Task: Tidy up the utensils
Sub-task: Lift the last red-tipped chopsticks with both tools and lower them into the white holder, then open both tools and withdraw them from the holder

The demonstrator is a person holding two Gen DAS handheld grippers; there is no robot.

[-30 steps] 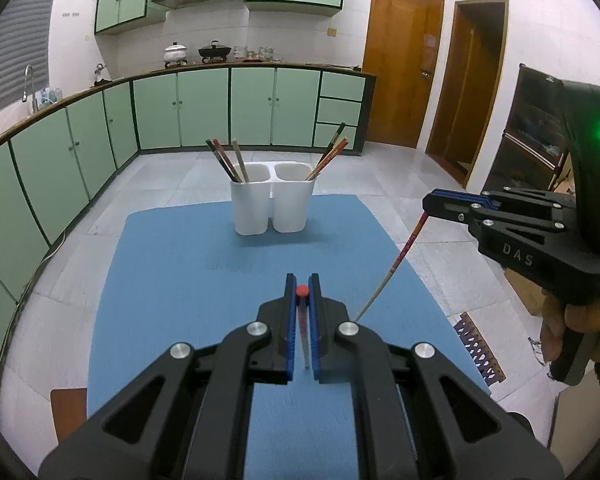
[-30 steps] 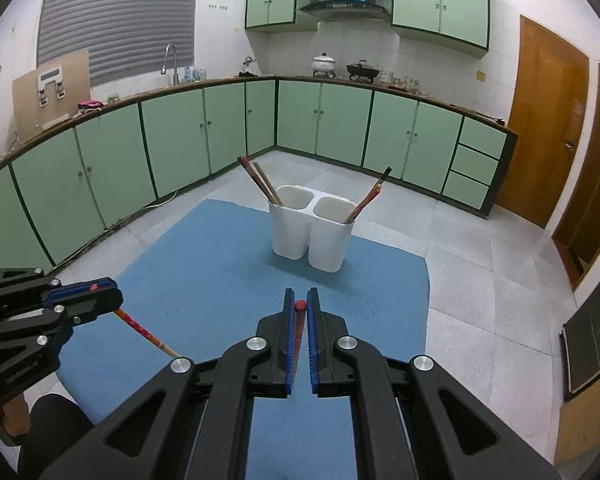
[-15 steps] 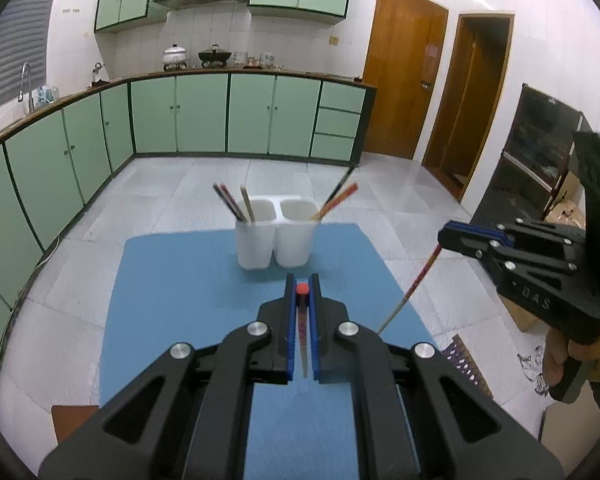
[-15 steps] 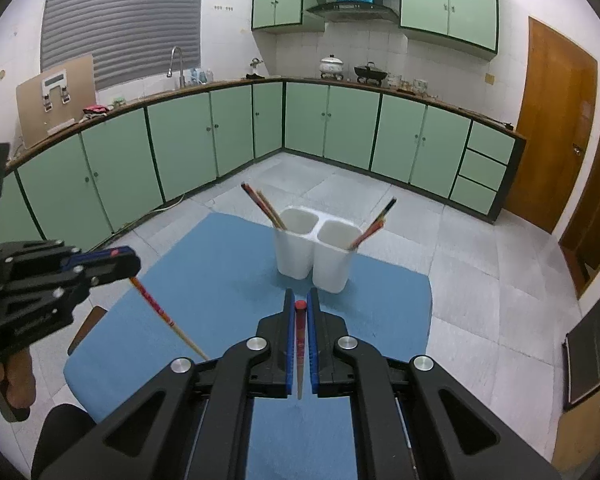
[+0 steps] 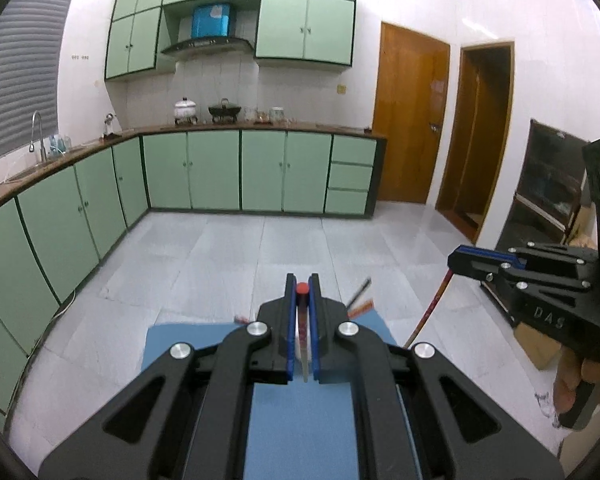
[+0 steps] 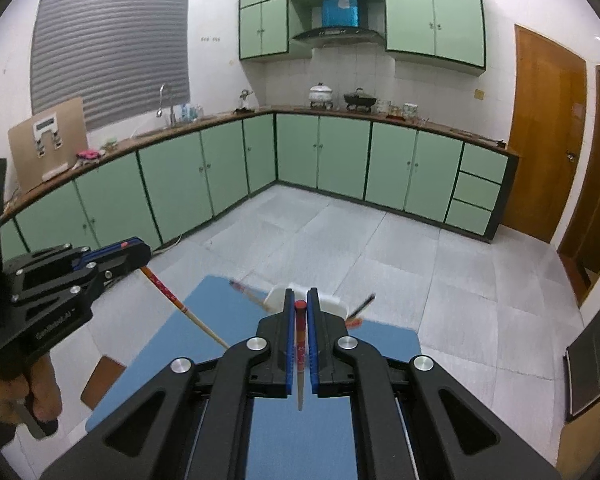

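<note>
My left gripper [image 5: 302, 284] is shut on a red-topped chopstick [image 5: 302, 320] that hangs down between its pads. It also shows in the right wrist view [image 6: 132, 254], its chopstick [image 6: 180, 306] slanting down to the right. My right gripper [image 6: 300, 300] is shut on another red-topped chopstick [image 6: 300, 352]. It also shows in the left wrist view [image 5: 466, 260], its chopstick [image 5: 430, 308] slanting down. The white two-cup holder [image 6: 276, 298] with chopsticks [image 6: 360, 306] in it stands on the blue mat [image 6: 228, 312], mostly hidden behind my fingers.
The blue mat [image 5: 300, 432] covers the table below both grippers. Green kitchen cabinets [image 6: 340, 156] line the far walls across a grey tiled floor. Wooden doors [image 5: 410, 120] stand at the right. A dark shelf [image 5: 552, 192] is at the far right.
Both grippers have risen and tilted upward with their chopsticks. The holder and mat have dropped low in both views and are now mostly behind my fingers.
</note>
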